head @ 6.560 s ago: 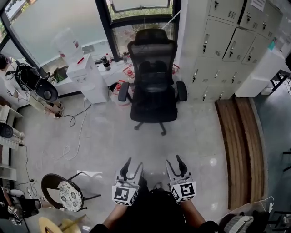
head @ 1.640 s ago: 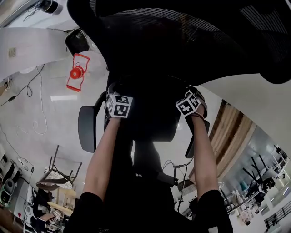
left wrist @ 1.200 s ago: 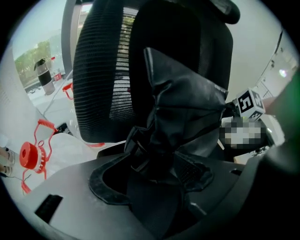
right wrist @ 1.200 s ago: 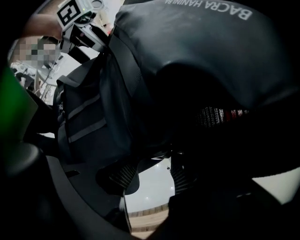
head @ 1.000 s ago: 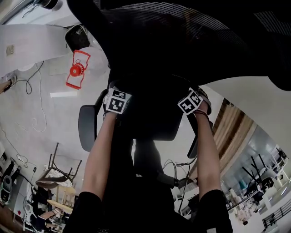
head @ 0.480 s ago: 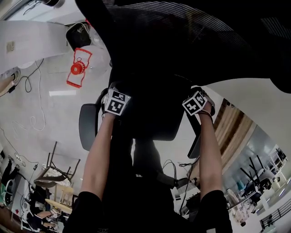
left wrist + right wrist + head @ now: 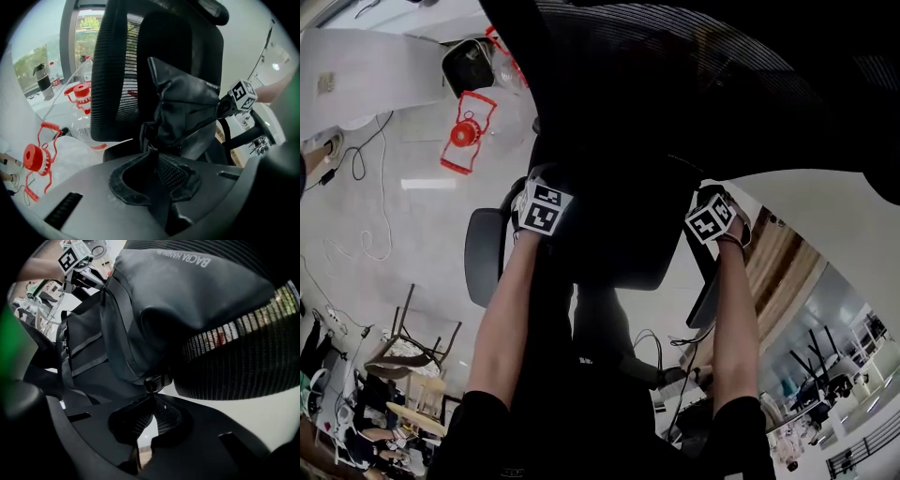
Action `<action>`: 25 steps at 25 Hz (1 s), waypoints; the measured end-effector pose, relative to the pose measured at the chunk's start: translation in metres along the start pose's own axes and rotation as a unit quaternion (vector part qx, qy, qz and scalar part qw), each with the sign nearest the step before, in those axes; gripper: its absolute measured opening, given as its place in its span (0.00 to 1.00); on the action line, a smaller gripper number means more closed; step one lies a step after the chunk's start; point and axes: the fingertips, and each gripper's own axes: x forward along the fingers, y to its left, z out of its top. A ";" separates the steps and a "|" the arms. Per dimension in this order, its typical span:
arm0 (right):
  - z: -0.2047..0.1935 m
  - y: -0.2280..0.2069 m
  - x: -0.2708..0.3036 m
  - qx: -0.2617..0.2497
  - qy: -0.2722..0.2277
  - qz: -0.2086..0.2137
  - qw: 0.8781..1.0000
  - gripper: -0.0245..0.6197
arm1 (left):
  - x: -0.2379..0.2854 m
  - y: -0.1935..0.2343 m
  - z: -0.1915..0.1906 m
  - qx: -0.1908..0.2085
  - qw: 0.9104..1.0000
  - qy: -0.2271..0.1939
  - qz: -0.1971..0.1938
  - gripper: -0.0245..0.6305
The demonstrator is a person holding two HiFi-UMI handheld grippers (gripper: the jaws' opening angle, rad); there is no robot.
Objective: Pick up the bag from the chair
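Bag [image 7: 187,110], black, stretches in front of the chair [image 7: 112,75] back, left claw [image 7: 153,153] clamped on one end and right claw [image 7: 152,393] clamped on the other.

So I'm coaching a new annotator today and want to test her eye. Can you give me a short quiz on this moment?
1. True or false: the left gripper has its jaws wide apart and holds nothing.
2. Multiple choice: what is the right gripper shut on? A) a water bottle B) the black bag C) a cable
3. Fill in the blank: in the left gripper view, the bag rests against the mesh ____ of the office chair.

Key: 1 false, its jaws are closed on the bag's fabric; 2 B; 3 backrest.
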 end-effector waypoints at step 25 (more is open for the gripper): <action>-0.009 0.001 -0.049 0.005 -0.032 -0.018 0.999 0.04 | -0.035 -0.018 -0.002 -0.042 0.998 -0.041 0.025 0.09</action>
